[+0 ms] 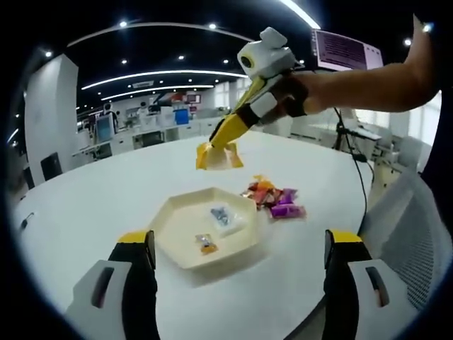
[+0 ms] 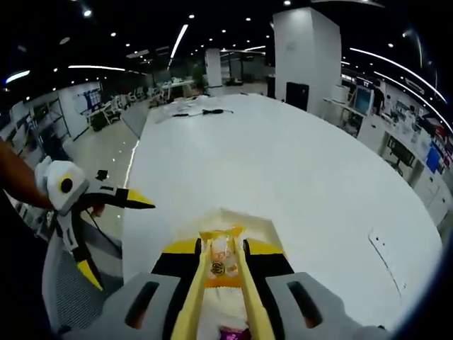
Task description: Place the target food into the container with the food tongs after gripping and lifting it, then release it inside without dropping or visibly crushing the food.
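A wrapped snack (image 2: 223,256) was pinched in yellow tongs (image 2: 244,297) squeezed by the right tool (image 2: 221,280) above the tray (image 1: 177,219); slackened pressure risked dropping it outside. The left tool (image 1: 241,248) was held wide.

- The right gripper (image 2: 222,263) is closed on yellow food tongs (image 2: 212,297), which run forward between its jaws.
- The tong tips pinch a clear-wrapped orange candy (image 2: 221,256).
- The candy hangs above a cream tray (image 2: 248,221) on the white table (image 2: 283,177).
- The left gripper (image 2: 113,234) is off the table's left edge, jaws apart, held by a hand (image 2: 95,205).
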The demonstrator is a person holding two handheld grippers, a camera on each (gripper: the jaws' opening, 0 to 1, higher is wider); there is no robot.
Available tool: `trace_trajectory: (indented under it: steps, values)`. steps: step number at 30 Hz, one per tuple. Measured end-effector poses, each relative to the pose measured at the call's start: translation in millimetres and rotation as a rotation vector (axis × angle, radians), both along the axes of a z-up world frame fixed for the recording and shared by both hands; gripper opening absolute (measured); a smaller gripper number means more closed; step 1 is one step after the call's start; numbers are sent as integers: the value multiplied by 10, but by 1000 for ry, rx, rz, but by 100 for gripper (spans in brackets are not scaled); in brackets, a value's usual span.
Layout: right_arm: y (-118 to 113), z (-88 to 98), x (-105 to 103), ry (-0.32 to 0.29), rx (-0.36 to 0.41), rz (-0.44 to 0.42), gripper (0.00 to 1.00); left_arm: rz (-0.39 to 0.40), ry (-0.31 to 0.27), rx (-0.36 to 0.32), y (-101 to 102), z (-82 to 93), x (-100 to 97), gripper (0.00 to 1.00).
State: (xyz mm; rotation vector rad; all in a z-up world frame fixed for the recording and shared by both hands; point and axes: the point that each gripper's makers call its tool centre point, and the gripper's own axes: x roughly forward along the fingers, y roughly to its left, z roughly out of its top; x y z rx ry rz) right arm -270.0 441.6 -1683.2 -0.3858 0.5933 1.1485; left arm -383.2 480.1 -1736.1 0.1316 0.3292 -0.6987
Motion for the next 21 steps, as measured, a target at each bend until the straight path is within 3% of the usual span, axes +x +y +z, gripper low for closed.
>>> trace_trajectory:
  steps: [12,21]
  values:
    - [29,-16,-33,21,20,19,26,5,5,-5,8,-3,7,95]
    - [-52,38,-1,-9,45,15,27,4,8,-5,6,-13,6,95]
